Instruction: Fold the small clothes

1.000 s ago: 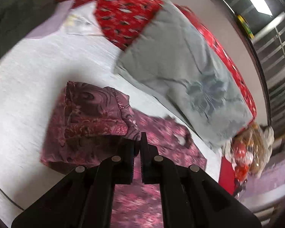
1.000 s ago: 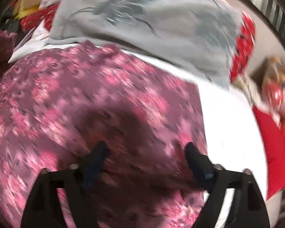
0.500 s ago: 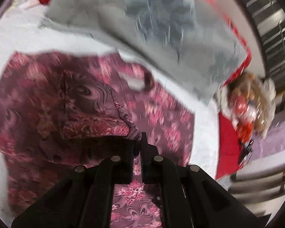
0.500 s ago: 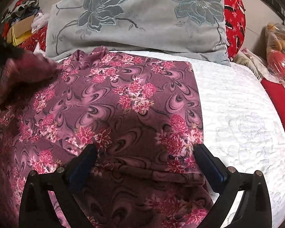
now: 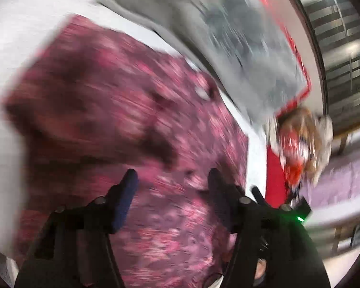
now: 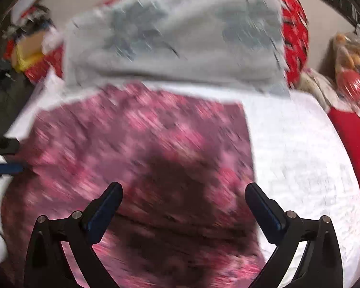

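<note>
Nearest the right wrist camera, the right gripper [image 6: 183, 196] stands spread as wide as it goes, nothing between its pads, hanging just above the near part of the maroon floral garment [image 6: 141, 144]. In the left wrist view the left gripper [image 5: 171, 180] is partly open and likewise empty; its jaws have just been opening, and only the printed cloth lies below the gap.

The garment lies spread on the white quilted bedcover [image 6: 295, 158], which shows bare to its right. Beyond the garment's far edge rests the grey flowered pillow [image 6: 175, 45], with a red patterned cushion [image 6: 296, 36] behind that. Further right of the pillow sits a cellophane-wrapped gift basket [image 6: 350, 62].

Both views are badly smeared, so creases are hard to read. As a judgement, one fold seems laid: a darker ridge crosses the cloth near the right gripper, and the shape looks roughly rectangular. More folds likely remain before it is a compact bundle.

Against the earlier frames, the left gripper was clamped shut on a lifted flap of the garment; that flap is now released and down on the cloth. The right gripper was already wide open.
</note>
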`<state>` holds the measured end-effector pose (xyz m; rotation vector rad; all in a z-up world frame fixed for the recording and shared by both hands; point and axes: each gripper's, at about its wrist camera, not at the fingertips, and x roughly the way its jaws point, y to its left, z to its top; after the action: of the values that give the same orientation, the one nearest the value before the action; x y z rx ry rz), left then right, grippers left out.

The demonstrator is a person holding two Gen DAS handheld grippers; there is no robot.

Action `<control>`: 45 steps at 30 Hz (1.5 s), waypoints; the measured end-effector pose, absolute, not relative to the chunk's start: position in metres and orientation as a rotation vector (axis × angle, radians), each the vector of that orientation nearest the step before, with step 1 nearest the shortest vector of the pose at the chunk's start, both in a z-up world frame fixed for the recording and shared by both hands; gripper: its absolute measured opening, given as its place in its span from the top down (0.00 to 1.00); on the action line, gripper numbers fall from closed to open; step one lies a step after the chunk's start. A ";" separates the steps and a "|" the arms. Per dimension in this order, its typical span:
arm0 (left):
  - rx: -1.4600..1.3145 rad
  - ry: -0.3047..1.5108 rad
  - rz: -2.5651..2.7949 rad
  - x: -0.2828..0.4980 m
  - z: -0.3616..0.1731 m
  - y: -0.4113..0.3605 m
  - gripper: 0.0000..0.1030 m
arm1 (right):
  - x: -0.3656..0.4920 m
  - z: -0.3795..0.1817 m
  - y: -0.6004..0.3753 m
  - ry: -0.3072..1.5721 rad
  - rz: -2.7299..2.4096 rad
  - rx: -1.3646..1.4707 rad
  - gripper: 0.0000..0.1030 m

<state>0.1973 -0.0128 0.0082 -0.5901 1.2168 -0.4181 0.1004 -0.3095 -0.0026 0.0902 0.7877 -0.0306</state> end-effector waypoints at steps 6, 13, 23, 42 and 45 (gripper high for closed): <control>-0.789 1.246 -0.323 0.200 -0.022 0.049 0.41 | 0.117 0.014 -0.216 0.749 0.162 -0.102 0.00; -0.885 1.271 -0.312 0.208 -0.043 0.054 0.41 | 0.138 -0.008 -0.143 0.727 0.157 -0.388 0.09; -0.896 1.275 -0.320 0.214 -0.044 0.056 0.41 | 0.151 0.006 -0.240 0.816 0.201 0.075 0.93; -0.842 1.296 -0.271 0.219 -0.044 0.045 0.41 | 0.124 -0.041 -0.409 0.843 0.035 0.737 0.49; -0.793 1.290 -0.235 0.227 -0.037 0.039 0.48 | 0.133 -0.036 -0.406 0.847 0.065 0.704 0.78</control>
<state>0.2268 0.0390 -0.0369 -0.7927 1.2902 -0.2349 0.1329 -0.4057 -0.0364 0.7042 0.8469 0.0647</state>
